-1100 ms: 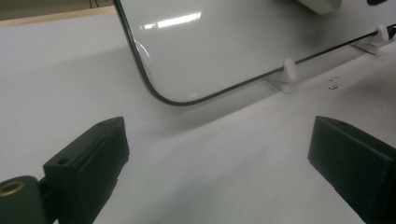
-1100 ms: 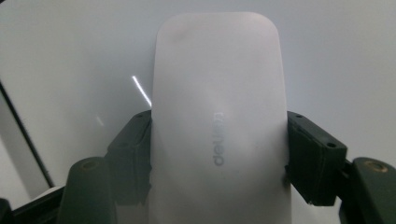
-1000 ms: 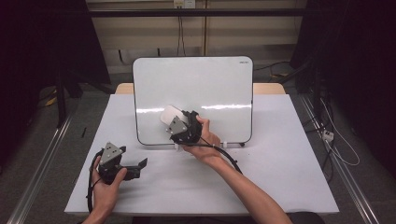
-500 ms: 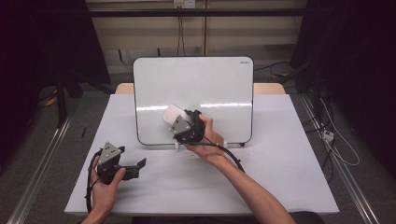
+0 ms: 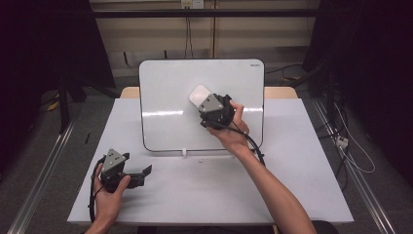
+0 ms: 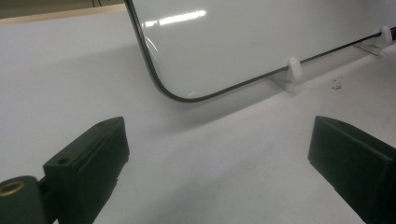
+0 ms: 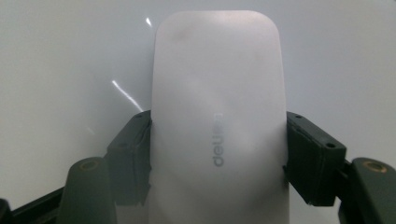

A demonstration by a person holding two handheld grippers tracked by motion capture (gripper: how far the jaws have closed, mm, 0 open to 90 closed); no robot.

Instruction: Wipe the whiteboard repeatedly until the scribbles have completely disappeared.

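A whiteboard (image 5: 165, 97) (image 6: 261, 42) stands tilted on small white feet at the back of the table. My right gripper (image 5: 207, 105) (image 7: 217, 156) is shut on a white eraser (image 5: 198, 93) (image 7: 219, 107) and presses it flat against the board's middle. Both black jaws clamp the eraser's long sides. My left gripper (image 5: 139, 174) (image 6: 219, 168) rests low over the table at the front left, open, with bare table between its jaws. It points toward the board's lower left corner.
The white table (image 5: 292, 165) has free room to the right of the board and along the front. A white foot (image 6: 293, 70) holds the board's bottom edge. A black cable (image 5: 253, 146) trails from the right gripper. Dark floor surrounds the table.
My right gripper has slid the eraser up and to the right across the board. The left gripper has stayed in place.
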